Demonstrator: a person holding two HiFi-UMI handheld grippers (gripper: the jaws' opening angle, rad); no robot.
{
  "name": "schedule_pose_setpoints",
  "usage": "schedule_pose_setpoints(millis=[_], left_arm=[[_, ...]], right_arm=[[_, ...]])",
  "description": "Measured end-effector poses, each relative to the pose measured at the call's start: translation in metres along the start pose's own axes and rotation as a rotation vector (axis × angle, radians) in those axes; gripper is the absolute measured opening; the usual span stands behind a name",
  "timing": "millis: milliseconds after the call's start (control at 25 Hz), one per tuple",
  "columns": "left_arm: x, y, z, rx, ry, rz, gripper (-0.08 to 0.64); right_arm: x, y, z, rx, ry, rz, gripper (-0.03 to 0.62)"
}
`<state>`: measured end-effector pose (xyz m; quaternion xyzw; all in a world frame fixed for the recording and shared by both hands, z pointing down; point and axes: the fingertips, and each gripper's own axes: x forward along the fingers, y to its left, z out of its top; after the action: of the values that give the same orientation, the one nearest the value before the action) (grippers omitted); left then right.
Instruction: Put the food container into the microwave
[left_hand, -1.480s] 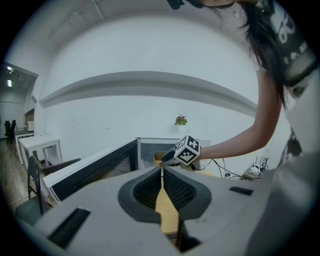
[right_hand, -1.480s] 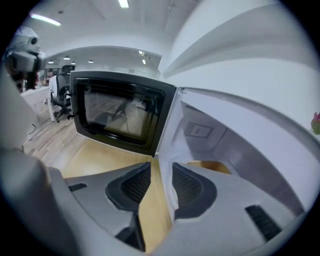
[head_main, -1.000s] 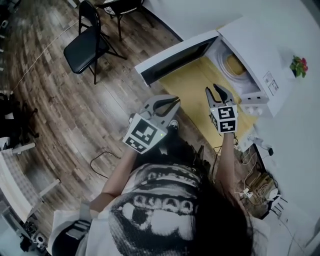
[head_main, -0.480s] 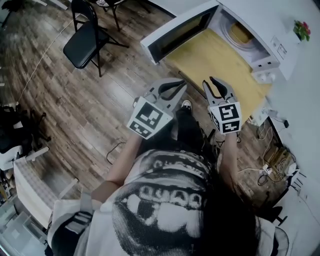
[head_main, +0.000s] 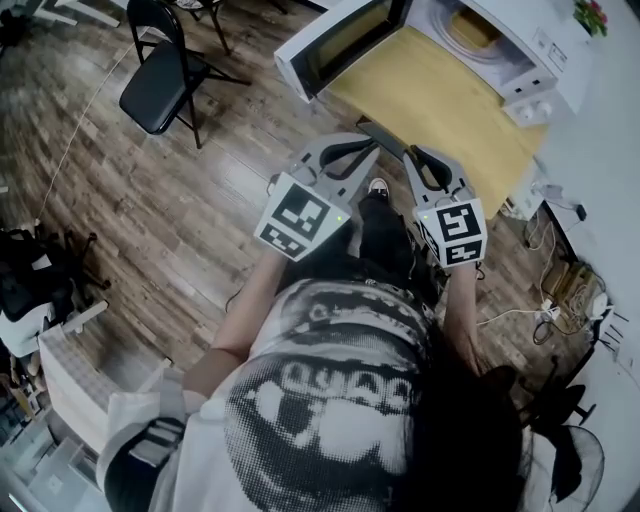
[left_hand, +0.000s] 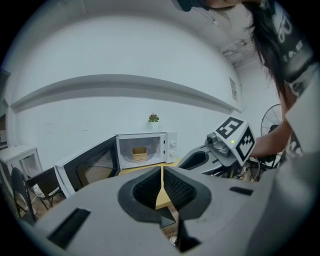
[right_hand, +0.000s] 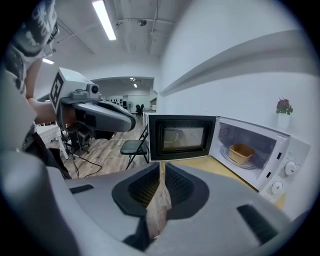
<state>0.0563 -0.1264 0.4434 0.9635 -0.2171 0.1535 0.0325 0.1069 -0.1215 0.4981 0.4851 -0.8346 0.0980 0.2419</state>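
Yellow table (head_main: 440, 100) edge, before the open microwave (head_main: 530, 40), borders wood floor (head_main: 200, 180)

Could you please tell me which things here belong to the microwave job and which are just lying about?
Part of the job:
- microwave, its door open
- food container, already inside
- wooden table under the microwave

Just lying about:
- folding chair
- potted plant on top of the microwave
- fan
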Motion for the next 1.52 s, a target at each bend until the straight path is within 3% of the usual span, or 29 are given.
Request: schedule_pose_setpoints(millis=[80,680,1520], left_arm=[[-0.002,-0.004,0.0,0.001,-0.005,-0.003,0.012],[-0.02,-0.025,-0.002,0.033,-0.025,-0.008,0.012],[-0.035,-0.033,-0.003,0.037,-0.041,0.004,0.012]], right_arm=[[-0.004,0.003,0.004,-0.006,-0.017,-0.004,0.001],[-0.017,0.028,0.017,-0.013,-0.097,0.014,0.0],[-0.026,0.029,0.01,-0.013,-0.071,0.033,0.001]])
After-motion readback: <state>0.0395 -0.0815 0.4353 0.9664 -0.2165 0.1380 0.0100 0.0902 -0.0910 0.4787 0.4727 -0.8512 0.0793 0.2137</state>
